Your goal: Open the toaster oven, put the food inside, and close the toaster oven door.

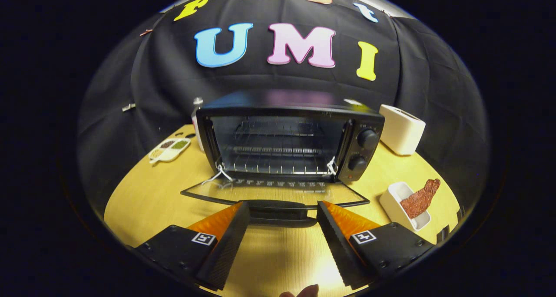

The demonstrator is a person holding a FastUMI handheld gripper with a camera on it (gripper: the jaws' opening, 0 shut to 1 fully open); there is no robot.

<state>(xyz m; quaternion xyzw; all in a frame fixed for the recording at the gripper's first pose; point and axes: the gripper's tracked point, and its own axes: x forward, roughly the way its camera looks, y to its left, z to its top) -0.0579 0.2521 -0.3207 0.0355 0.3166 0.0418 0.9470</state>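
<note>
Oven (289, 136) mouth open, rack inside bare. Lowered door (273, 193) lies flat just ahead of spread fingers of gripper (283, 210), nothing between them. Food tray (402, 203) aside, right.

Your view bulges with fisheye distortion, bending the wooden table (152, 201) at its edges, where light falls off; overhead light puts a bright glare on the wood between your spread gripper (283, 212) fingers, and the toaster oven (289, 136) interior stays dim but sharp.
</note>
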